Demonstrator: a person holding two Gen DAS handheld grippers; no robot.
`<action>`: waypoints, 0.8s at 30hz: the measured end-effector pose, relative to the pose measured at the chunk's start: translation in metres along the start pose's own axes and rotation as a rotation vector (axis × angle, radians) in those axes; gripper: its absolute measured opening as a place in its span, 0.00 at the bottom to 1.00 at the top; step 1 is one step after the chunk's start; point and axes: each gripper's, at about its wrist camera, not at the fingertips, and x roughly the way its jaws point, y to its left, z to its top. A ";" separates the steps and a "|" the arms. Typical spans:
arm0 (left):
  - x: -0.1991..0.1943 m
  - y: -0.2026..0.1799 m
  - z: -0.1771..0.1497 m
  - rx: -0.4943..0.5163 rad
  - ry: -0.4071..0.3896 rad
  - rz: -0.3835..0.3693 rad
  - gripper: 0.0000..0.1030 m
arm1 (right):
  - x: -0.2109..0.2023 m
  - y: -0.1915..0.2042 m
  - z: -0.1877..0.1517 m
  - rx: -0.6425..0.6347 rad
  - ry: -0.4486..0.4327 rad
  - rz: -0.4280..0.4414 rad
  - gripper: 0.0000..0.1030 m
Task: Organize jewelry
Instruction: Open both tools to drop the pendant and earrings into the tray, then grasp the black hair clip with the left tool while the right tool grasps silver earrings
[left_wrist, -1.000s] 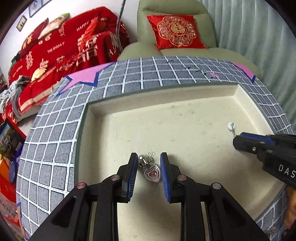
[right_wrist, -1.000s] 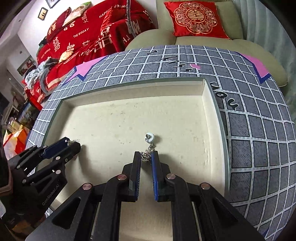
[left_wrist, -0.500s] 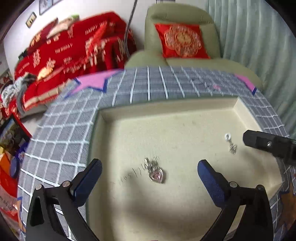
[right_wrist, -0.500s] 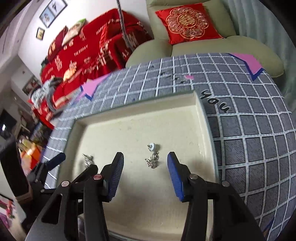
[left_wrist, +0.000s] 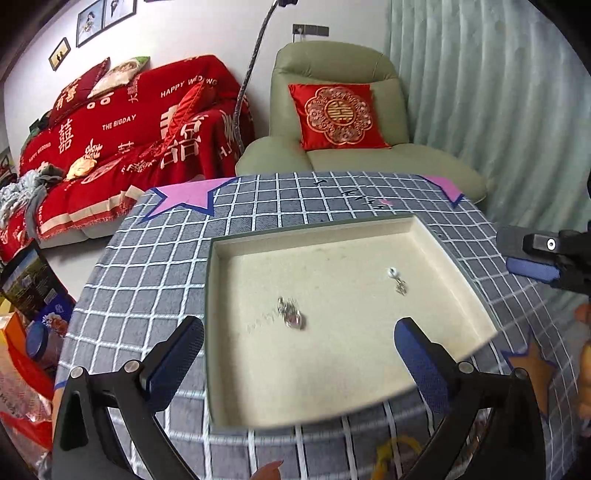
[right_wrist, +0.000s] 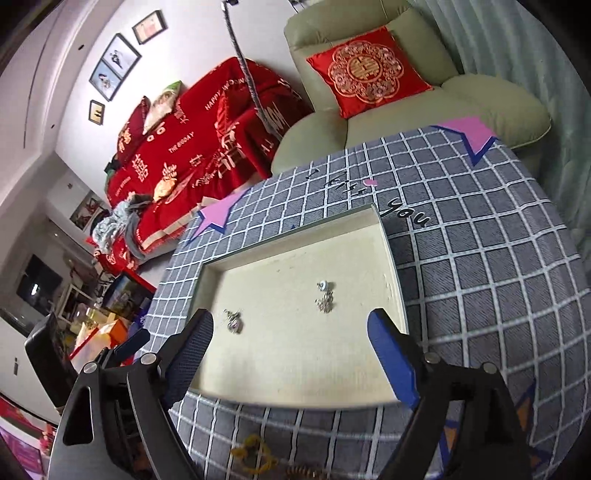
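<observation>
A cream velvet tray (left_wrist: 332, 391) sits on the checked tablecloth. In it lie a silver heart pendant with a pink stone (left_wrist: 291, 315) and a silver charm with a white bead (left_wrist: 397, 280). Both show in the right wrist view too: the pendant (right_wrist: 234, 321) and the charm (right_wrist: 324, 297) in the tray (right_wrist: 295, 376). My left gripper (left_wrist: 297, 354) is open wide and empty, above the tray's near edge. My right gripper (right_wrist: 290, 354) is open wide and empty, also above the near edge. The right gripper's fingers (left_wrist: 532, 267) show at the left view's right edge.
Gold-coloured jewelry (right_wrist: 255, 458) lies on the tablecloth (right_wrist: 480, 280) near the front edge, below the tray. A green armchair with a red cushion (left_wrist: 338, 116) and a red-covered sofa (left_wrist: 129, 136) stand behind the table.
Both grippers let go of their pieces, opened wide and pulled back and up from the tray. The pendant and the charm stay lying in the tray.
</observation>
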 end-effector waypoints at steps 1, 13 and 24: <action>-0.006 0.000 -0.004 0.008 -0.005 -0.008 1.00 | -0.005 0.001 -0.003 -0.006 -0.003 0.000 0.85; -0.043 -0.001 -0.067 0.049 0.034 0.012 1.00 | -0.055 -0.005 -0.058 -0.033 0.019 -0.046 0.85; -0.066 0.032 -0.125 -0.049 0.106 0.022 1.00 | -0.062 -0.018 -0.114 -0.062 0.088 -0.125 0.85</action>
